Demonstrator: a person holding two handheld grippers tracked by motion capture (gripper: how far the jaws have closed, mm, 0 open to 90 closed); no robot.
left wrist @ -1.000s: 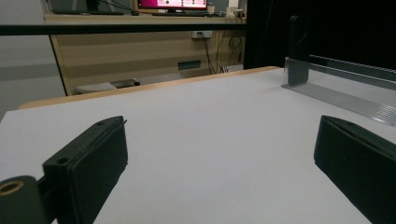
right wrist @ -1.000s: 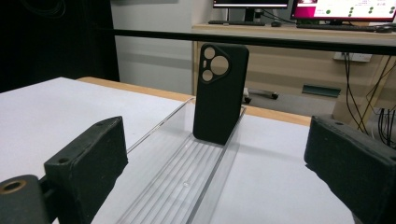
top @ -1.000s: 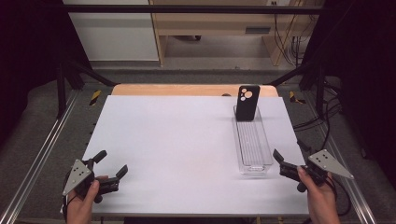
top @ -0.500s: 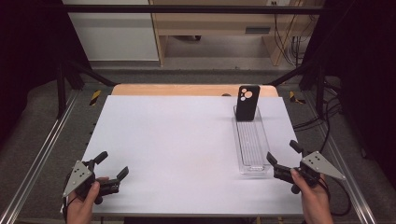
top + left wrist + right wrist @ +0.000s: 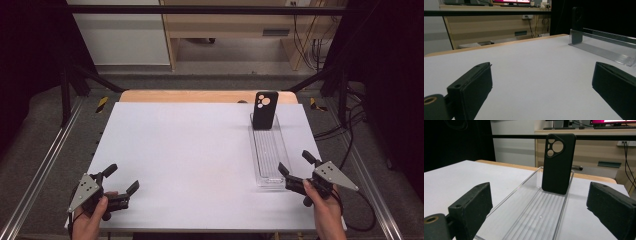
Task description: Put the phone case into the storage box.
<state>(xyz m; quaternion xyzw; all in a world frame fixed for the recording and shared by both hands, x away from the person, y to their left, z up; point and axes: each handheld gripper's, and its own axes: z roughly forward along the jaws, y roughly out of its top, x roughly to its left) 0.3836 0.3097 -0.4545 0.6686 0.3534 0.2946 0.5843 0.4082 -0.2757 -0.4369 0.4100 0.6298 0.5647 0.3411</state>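
The right gripper hovers with its jaws spread wide at the near end of the long clear ribbed plastic tray, lined up on the black phone case with round camera cut-outs standing upright at the tray's far end; this looks like the approach. Next it likely needs to travel forward along the tray and straddle the case. The right gripper view shows the case leaning slightly back, which the high view flattens. The left gripper rests spread and empty at the white table's near left.
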